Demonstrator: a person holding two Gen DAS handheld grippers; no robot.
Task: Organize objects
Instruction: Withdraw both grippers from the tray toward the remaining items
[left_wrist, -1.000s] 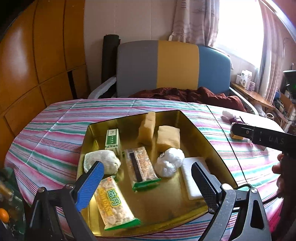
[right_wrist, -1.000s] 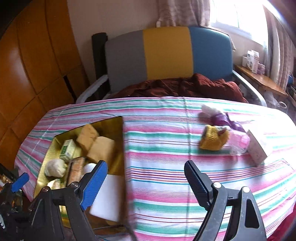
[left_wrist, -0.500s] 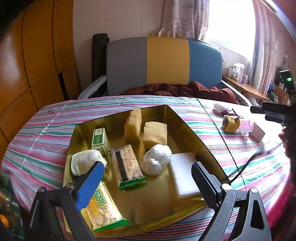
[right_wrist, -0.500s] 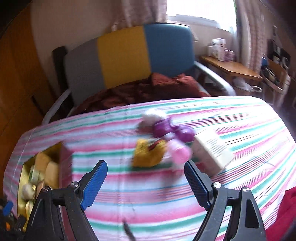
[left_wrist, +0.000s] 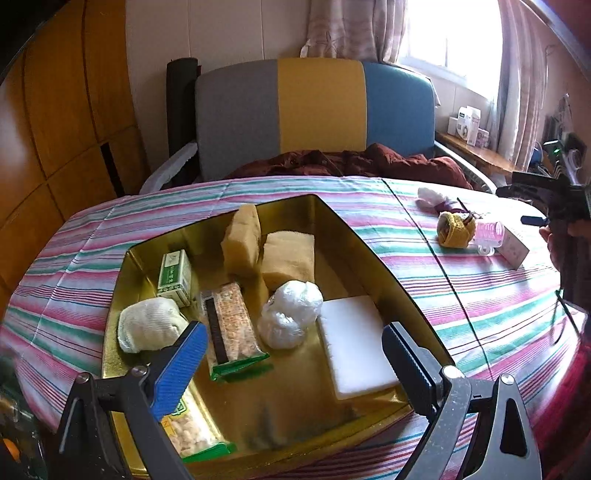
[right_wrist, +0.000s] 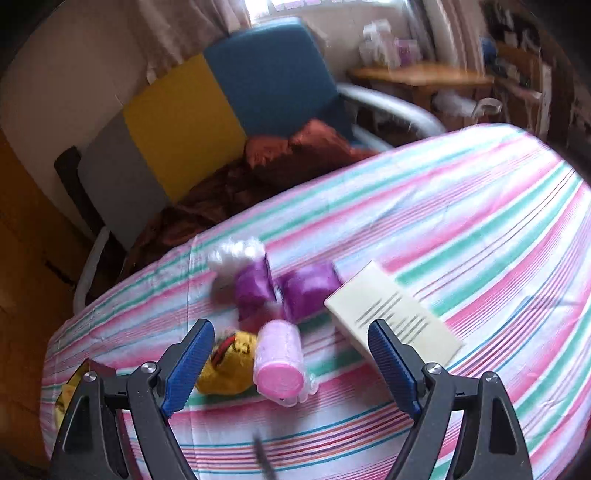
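Two grippers gaping and empty, left gripper (left_wrist: 291, 354) over gold tray (left_wrist: 373, 254) of snacks, right gripper (right_wrist: 291, 354) above pink bottle (right_wrist: 279, 363) beside yellow knit piece (right_wrist: 231, 363), white box (right_wrist: 395, 314) right

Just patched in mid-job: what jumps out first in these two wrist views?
The gold tray on the striped cloth, packed with snack packs, sponges and a white pad, fills the left view under the open left gripper. In the right view, a loose cluster still sits outside the tray: pink cylinder, yellow knit piece, purple items and cream box. The open right gripper frames the cylinder, gripping nothing.
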